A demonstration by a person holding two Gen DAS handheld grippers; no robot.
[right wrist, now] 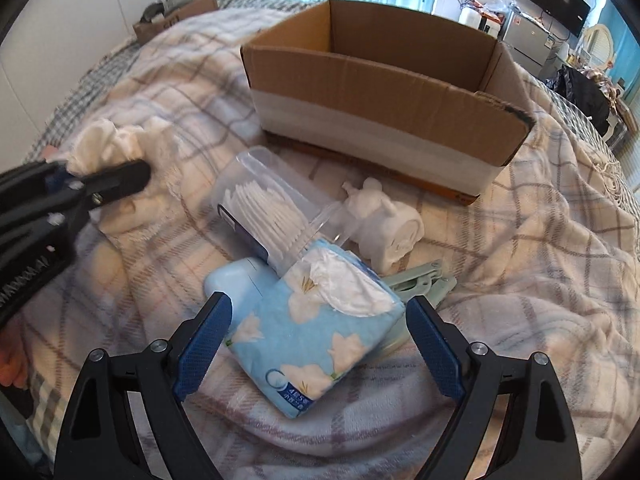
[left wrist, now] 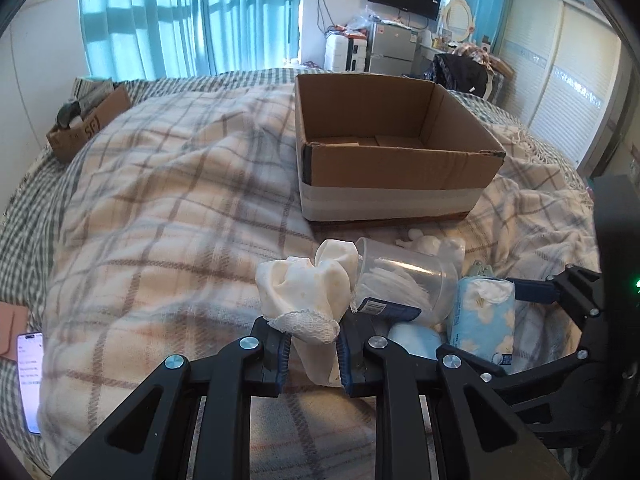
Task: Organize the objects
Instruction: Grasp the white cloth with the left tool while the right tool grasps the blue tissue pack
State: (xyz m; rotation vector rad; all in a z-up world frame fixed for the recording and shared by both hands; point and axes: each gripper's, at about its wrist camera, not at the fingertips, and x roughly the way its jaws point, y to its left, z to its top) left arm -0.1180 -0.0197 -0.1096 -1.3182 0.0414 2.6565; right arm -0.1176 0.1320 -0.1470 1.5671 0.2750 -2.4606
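My left gripper (left wrist: 314, 344) is shut on a white cloth (left wrist: 308, 296), lifted a little off the bed; it also shows in the right wrist view (right wrist: 104, 148). My right gripper (right wrist: 320, 344) is open, its fingers either side of a blue flowered tissue pack (right wrist: 316, 336), seen also in the left wrist view (left wrist: 482, 316). An open cardboard box (left wrist: 400, 168) stands on the bed beyond, empty inside. A clear tub of cotton pads (right wrist: 264, 212), a white elephant figure (right wrist: 384, 220), a pale blue case (right wrist: 236, 280) and a green clip (right wrist: 420, 280) lie around the pack.
A plaid blanket (left wrist: 168, 200) covers the bed. A smaller cardboard box (left wrist: 88, 120) sits at the far left edge. A phone (left wrist: 30, 380) lies at the near left edge. Furniture and a TV stand beyond the bed.
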